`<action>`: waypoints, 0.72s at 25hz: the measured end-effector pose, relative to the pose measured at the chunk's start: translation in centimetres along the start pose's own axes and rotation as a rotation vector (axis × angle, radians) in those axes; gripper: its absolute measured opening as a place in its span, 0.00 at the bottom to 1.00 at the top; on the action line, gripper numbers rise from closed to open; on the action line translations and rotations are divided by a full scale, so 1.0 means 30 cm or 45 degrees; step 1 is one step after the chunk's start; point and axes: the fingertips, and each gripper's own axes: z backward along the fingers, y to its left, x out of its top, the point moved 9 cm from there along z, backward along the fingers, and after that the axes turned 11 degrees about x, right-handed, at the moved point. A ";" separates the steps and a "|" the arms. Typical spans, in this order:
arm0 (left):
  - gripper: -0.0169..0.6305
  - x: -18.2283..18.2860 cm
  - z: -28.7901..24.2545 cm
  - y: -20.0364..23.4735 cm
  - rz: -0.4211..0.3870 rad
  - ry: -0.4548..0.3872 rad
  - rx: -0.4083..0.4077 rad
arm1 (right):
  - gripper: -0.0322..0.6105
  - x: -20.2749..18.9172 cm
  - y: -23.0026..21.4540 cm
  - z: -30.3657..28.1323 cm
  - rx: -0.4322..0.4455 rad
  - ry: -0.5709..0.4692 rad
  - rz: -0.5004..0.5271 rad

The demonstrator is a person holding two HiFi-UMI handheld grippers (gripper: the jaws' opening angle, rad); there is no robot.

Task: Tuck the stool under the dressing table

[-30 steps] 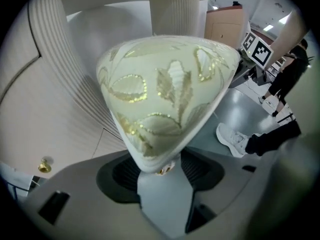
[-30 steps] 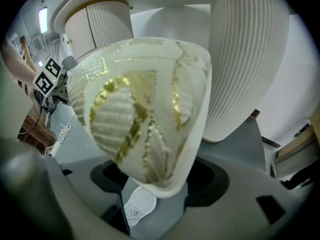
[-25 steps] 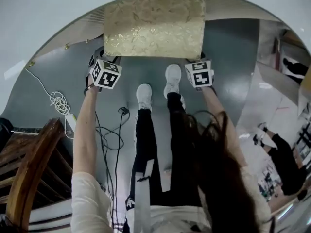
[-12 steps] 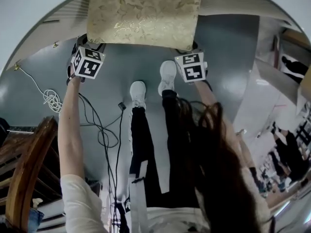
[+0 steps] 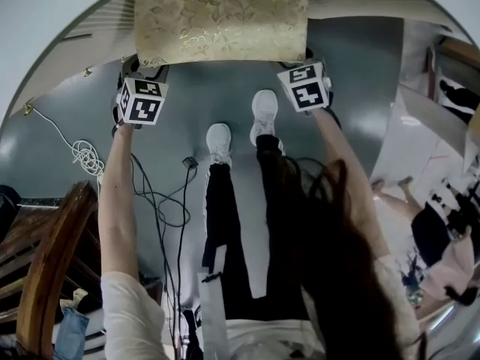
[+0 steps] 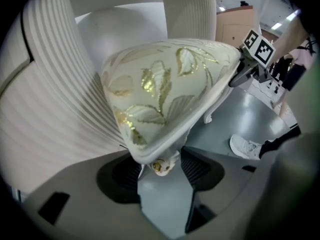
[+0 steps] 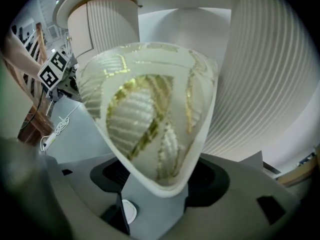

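Observation:
The stool [image 5: 221, 17] has a cream seat with gold leaf patterns and stands at the top of the head view, partly under the white dressing table [image 5: 45, 21]. My left gripper [image 5: 146, 66] is shut on the seat's near left corner, and my right gripper [image 5: 300, 57] on its near right corner. In the left gripper view, the stool's corner [image 6: 165, 84] sits wedged between the jaws of my left gripper [image 6: 160, 159]. In the right gripper view, the cushion [image 7: 150, 109] fills the jaws of my right gripper [image 7: 155, 184]. The table's ribbed pedestals [image 6: 50, 109] flank the stool.
The person's white shoes [image 5: 219, 141] stand just behind the stool on the grey floor. Black cables [image 5: 161, 201] and a coiled white cord [image 5: 86, 156] lie at the left. A wooden chair [image 5: 45, 268] stands at the lower left. Other people [image 5: 435, 231] are at the right.
The stool and both grippers have moved away from the person, further under the table top. Both grips on the corners are unchanged.

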 end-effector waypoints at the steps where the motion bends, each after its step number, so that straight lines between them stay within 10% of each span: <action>1: 0.41 0.001 -0.004 -0.003 0.003 -0.006 -0.006 | 0.55 0.006 -0.009 -0.002 0.001 0.005 0.010; 18: 0.41 0.111 -0.067 0.140 -0.226 0.086 0.067 | 0.55 0.051 0.039 -0.047 -0.015 -0.116 -0.041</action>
